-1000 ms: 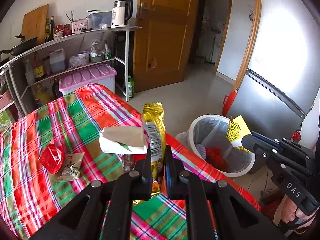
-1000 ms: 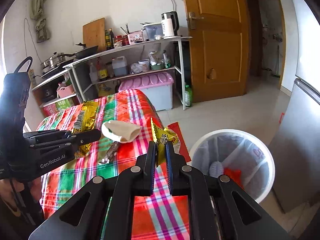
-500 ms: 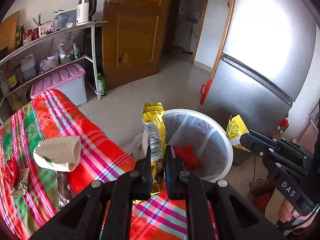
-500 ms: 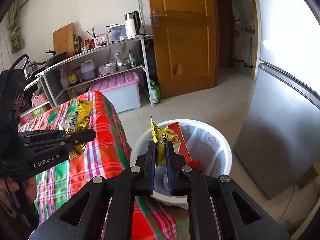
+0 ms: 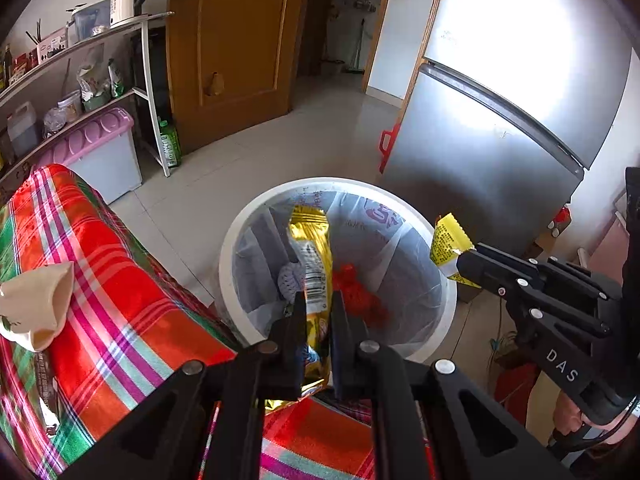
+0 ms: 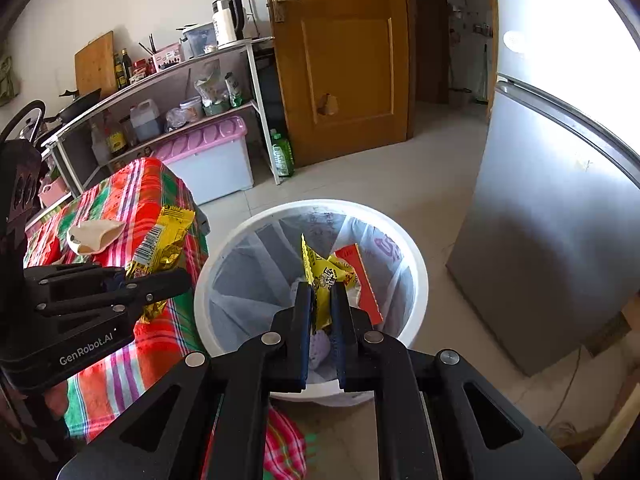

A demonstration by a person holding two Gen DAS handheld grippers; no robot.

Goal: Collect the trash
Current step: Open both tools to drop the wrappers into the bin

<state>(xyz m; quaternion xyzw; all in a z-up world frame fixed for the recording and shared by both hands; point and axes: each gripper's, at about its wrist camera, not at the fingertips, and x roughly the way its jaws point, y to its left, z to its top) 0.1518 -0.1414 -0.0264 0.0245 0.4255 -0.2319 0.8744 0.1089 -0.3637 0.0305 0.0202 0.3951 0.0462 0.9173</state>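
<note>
My left gripper is shut on a gold snack wrapper and holds it over the near rim of the white trash bin. The wrapper also shows in the right wrist view. My right gripper is shut on a yellow wrapper, held above the bin's opening. The yellow wrapper also shows in the left wrist view. The bin has a clear liner with red trash and a pale crumpled piece inside.
A table with a red-green plaid cloth sits left of the bin, with a beige paper scrap on it. A grey fridge stands right of the bin. A shelf rack, a pink-lidded box and a wooden door are behind.
Both grippers moved from over the table toward the bin, carrying their wrappers. The bin is now directly under both.
</note>
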